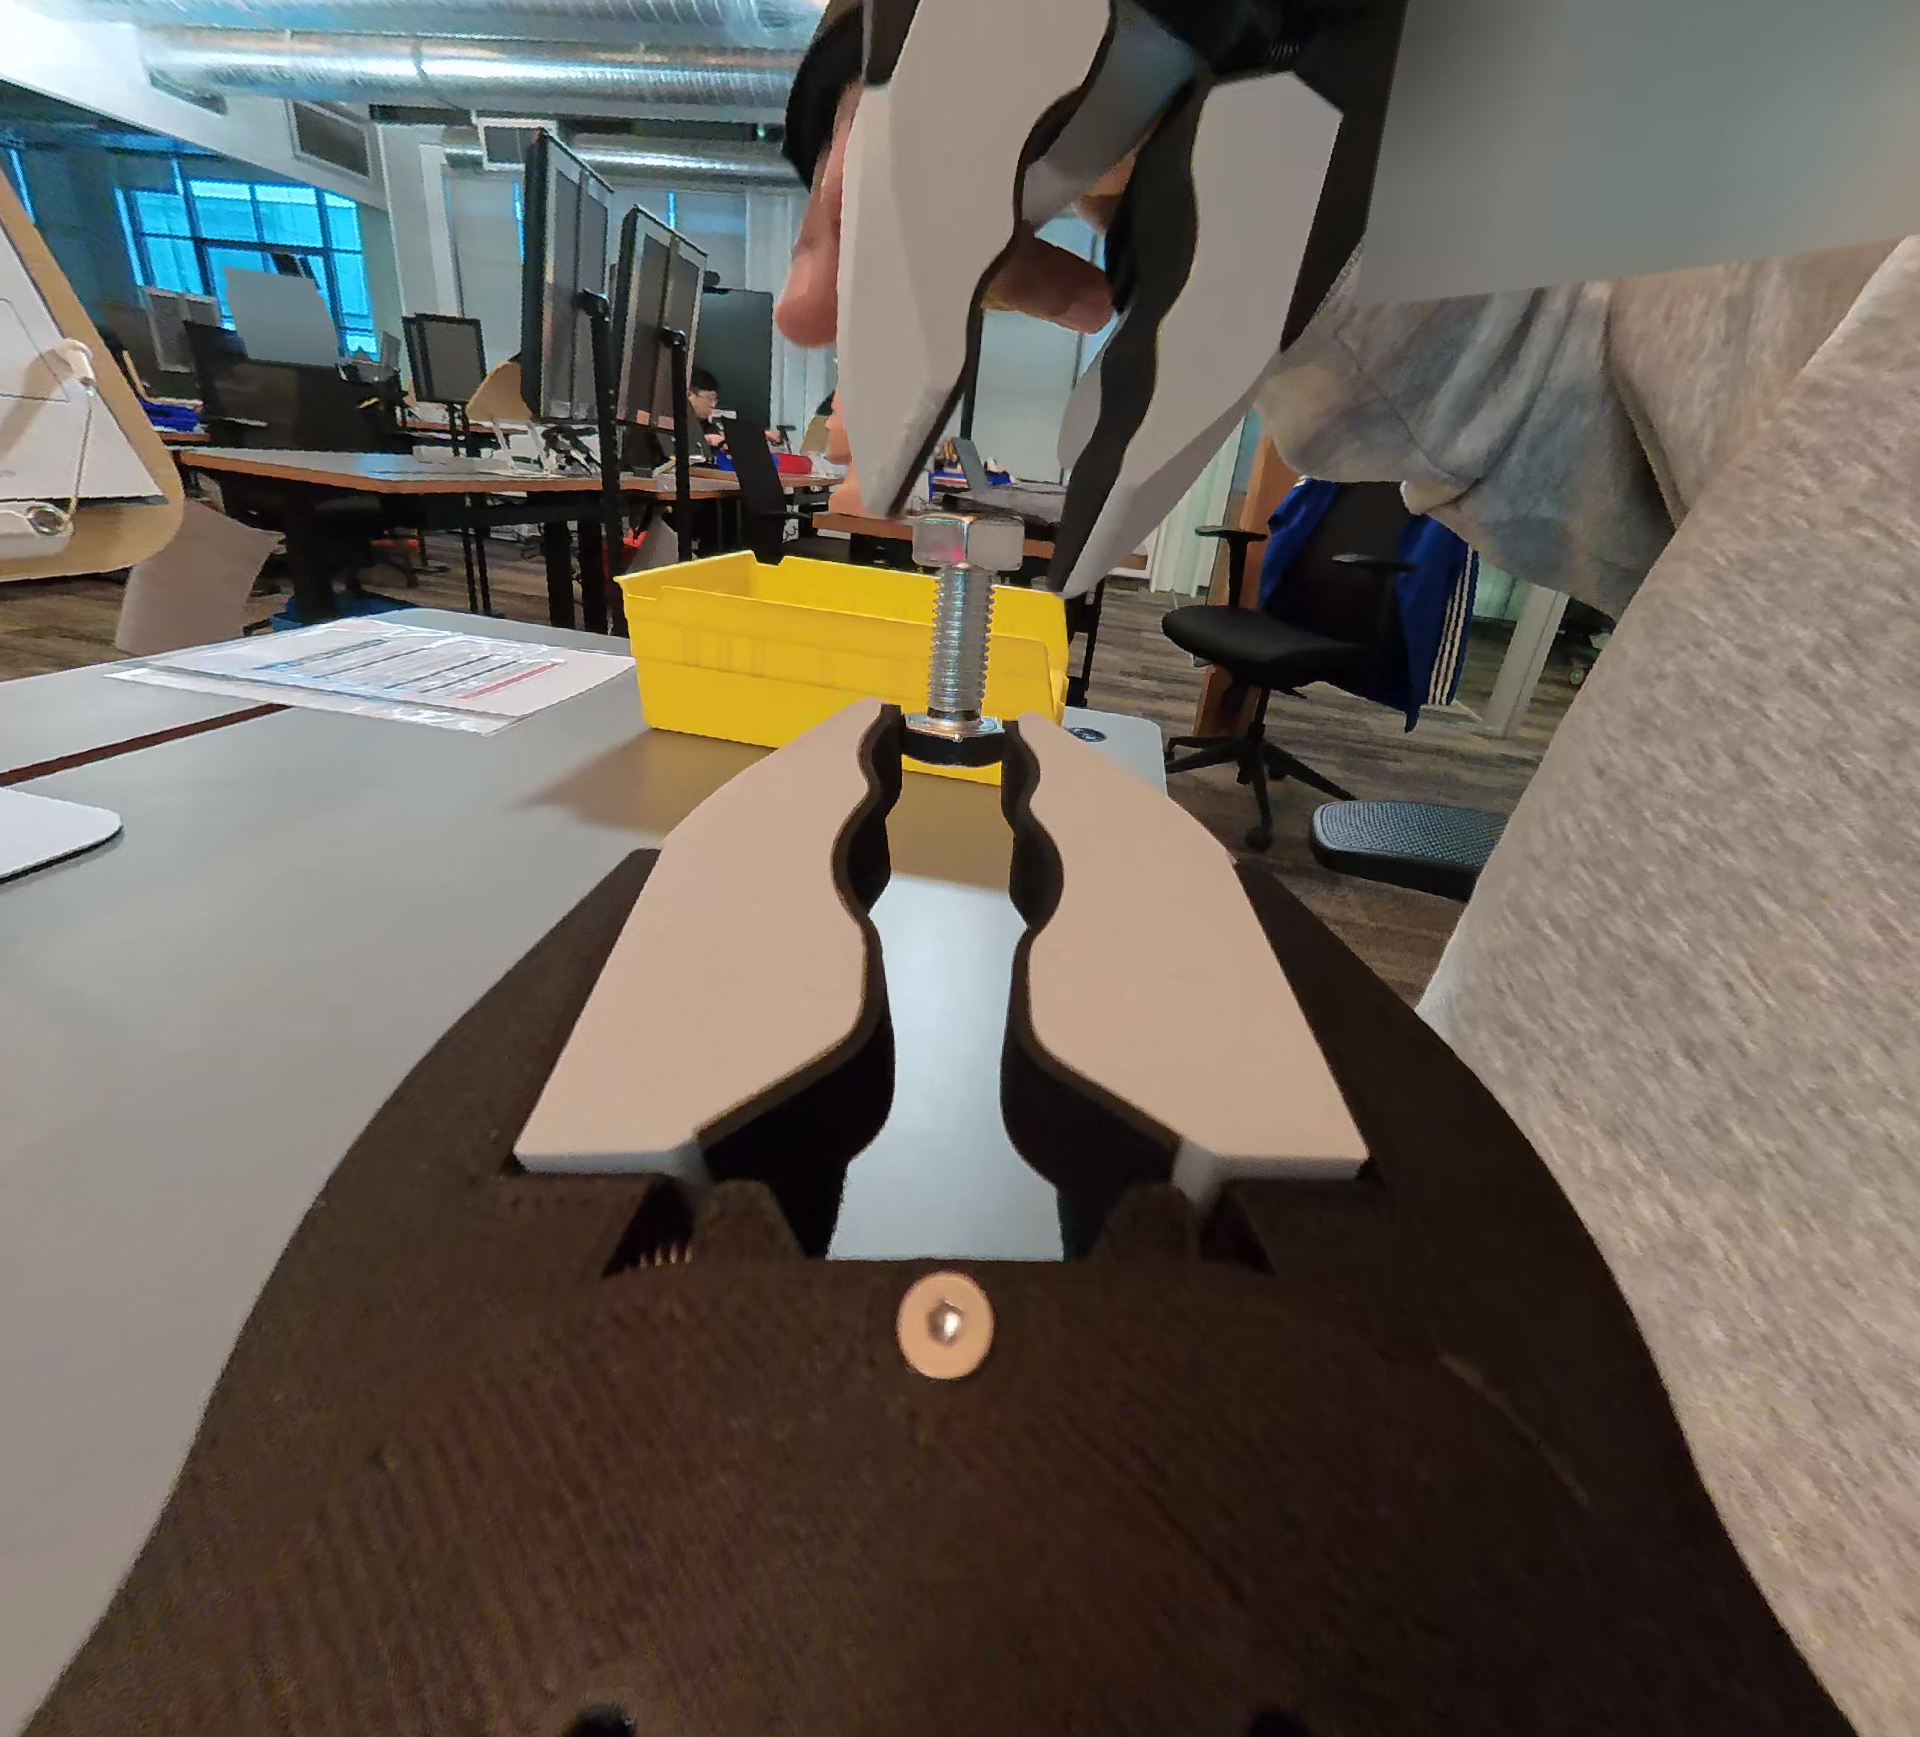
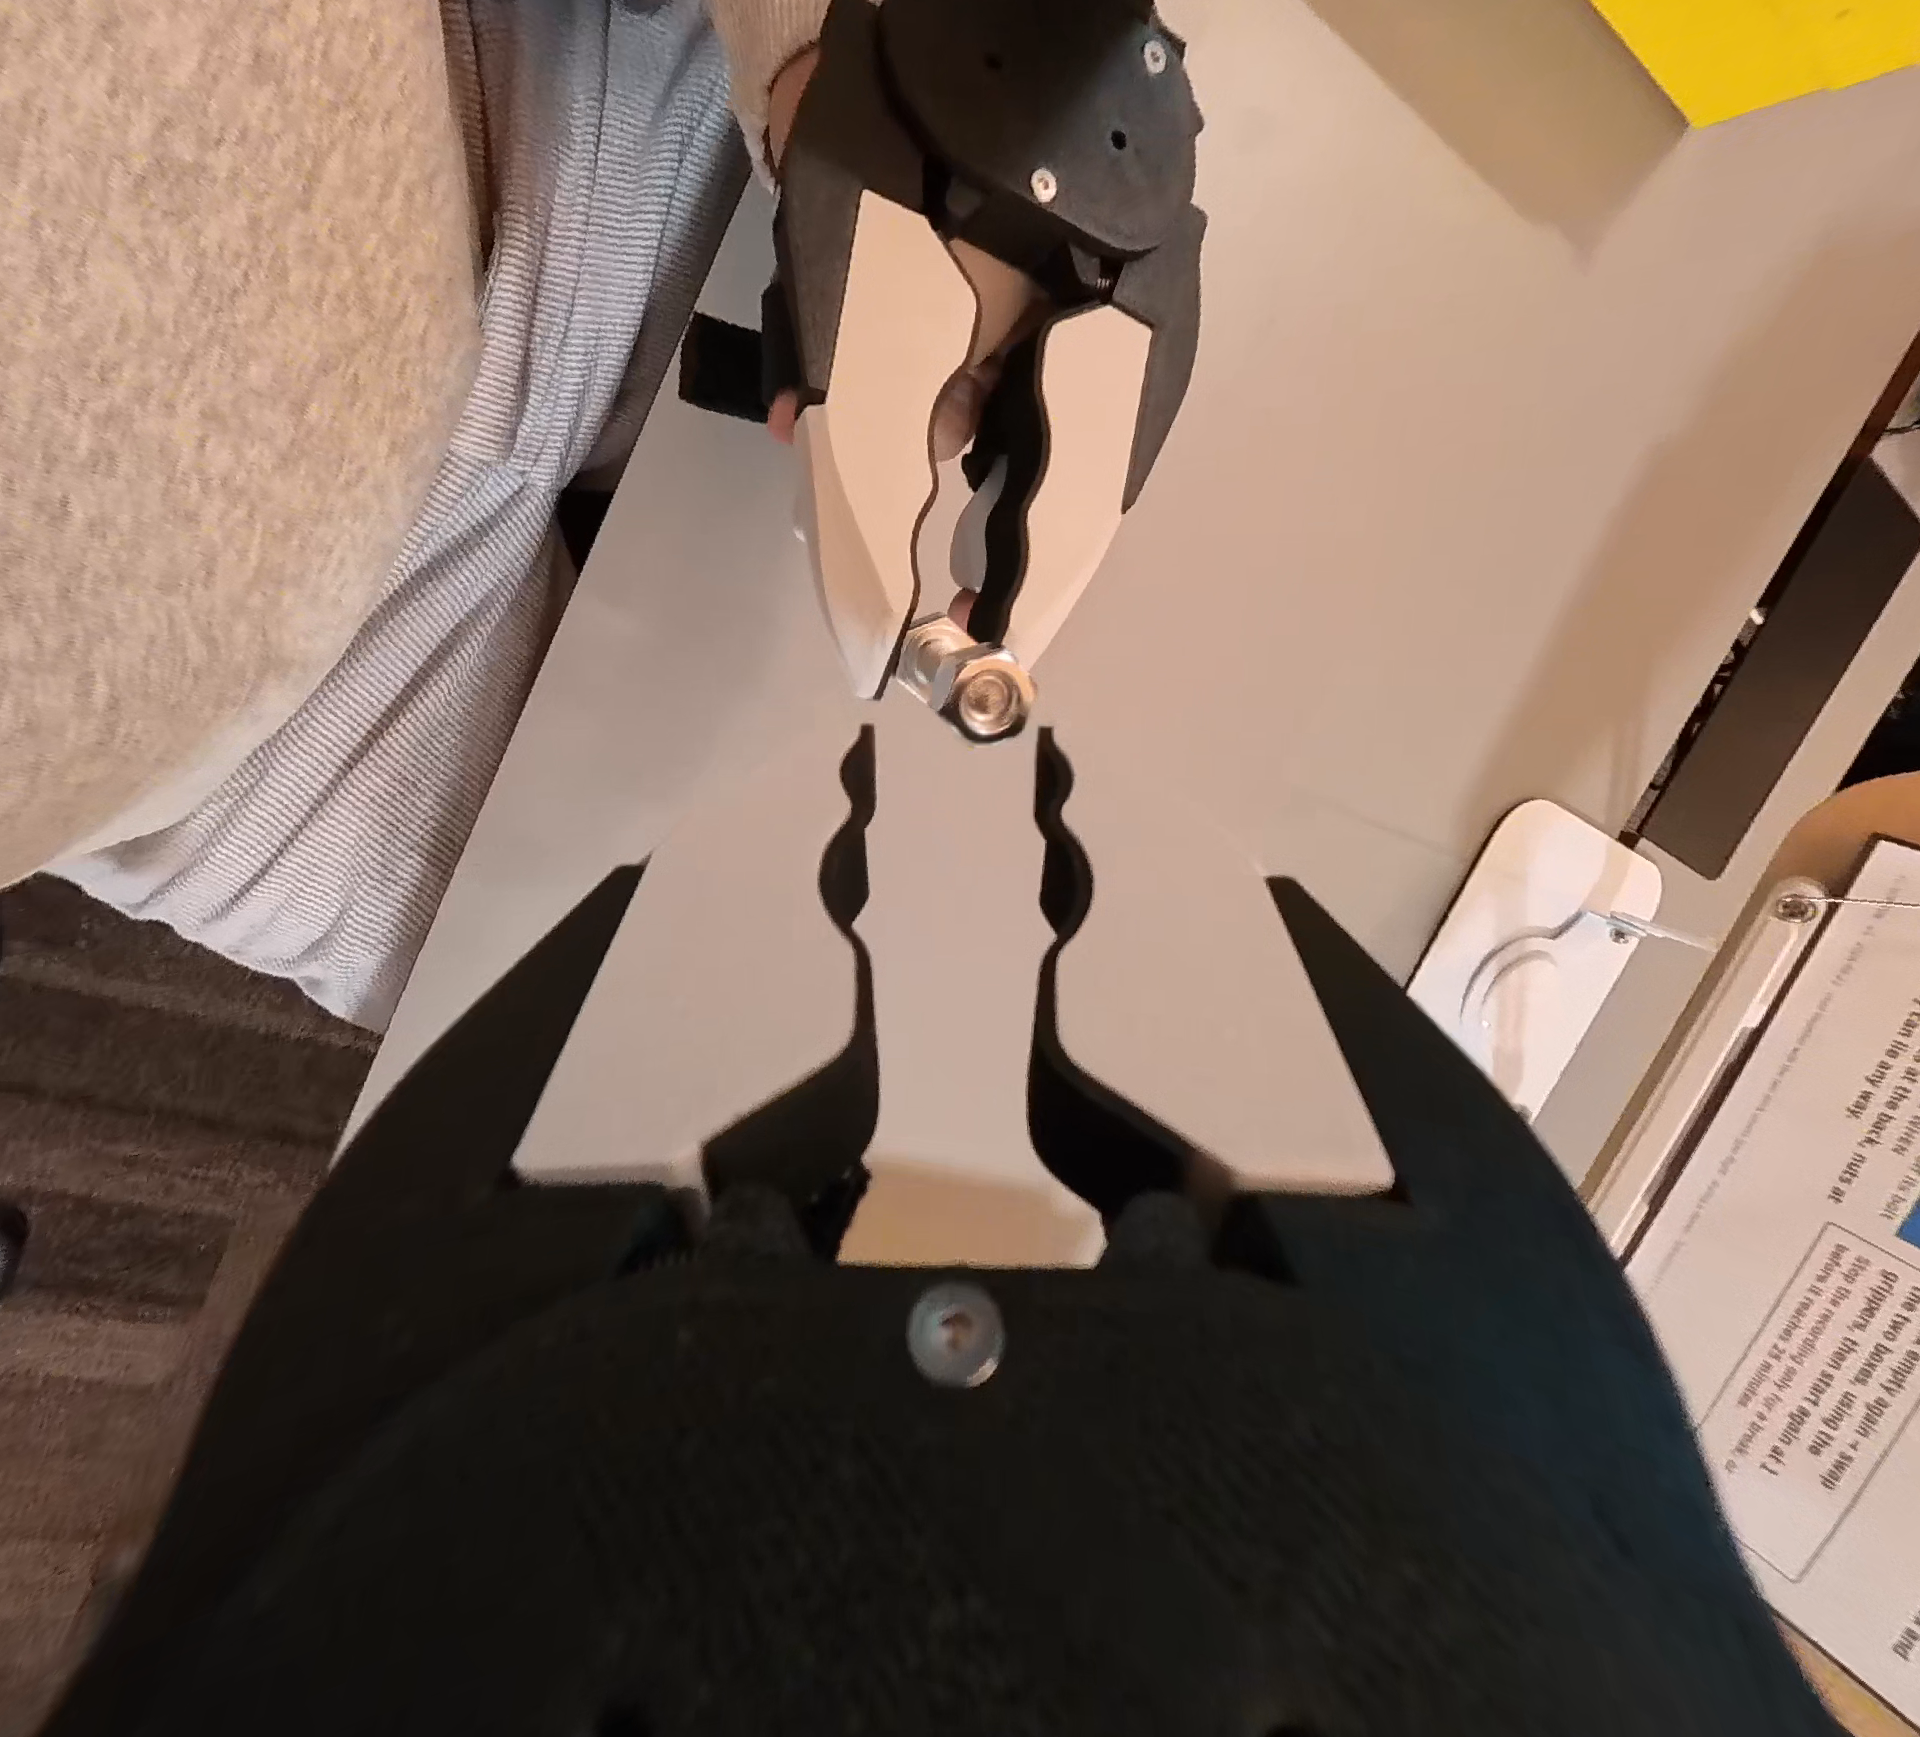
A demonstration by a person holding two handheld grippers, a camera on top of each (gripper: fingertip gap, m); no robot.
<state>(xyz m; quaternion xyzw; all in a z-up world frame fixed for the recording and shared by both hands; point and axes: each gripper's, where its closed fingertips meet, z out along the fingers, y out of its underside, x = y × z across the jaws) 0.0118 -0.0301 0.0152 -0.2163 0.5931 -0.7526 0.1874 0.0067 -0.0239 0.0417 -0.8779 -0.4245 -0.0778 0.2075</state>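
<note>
Left tongs point(image 1: 951, 731): nearest to the camera in the left wrist view, two pale fingers on a dark body, closed on the nut at the lower end of a bolt.
Bolt point(image 1: 961, 638): silver, threaded, it stands upright from the tips of the left tongs, with its hex head on top.
Nut point(image 1: 951, 729): silver, pinched between the tips of the left tongs, on the bottom of the bolt.
Right tongs point(image 1: 971, 549): they come from above and point down, spread apart, one tip on each side of the bolt head; whether a tip touches the head I cannot tell.
Right wrist view: the right tongs point(image 2: 956, 731) are open, and the bolt head point(image 2: 992, 700) is just beyond the tips, held by the left tongs point(image 2: 940, 653).
Yellow bin point(image 1: 790, 659): on the tabletop just behind the bolt.
Tabletop point(image 1: 312, 856): grey; the left tongs are above it.
Paper in plastic sleeve point(image 1: 395, 664): flat on the tabletop, left of the bin.
Person: grey sleeve point(image 1: 1662, 856) at the right side.
</note>
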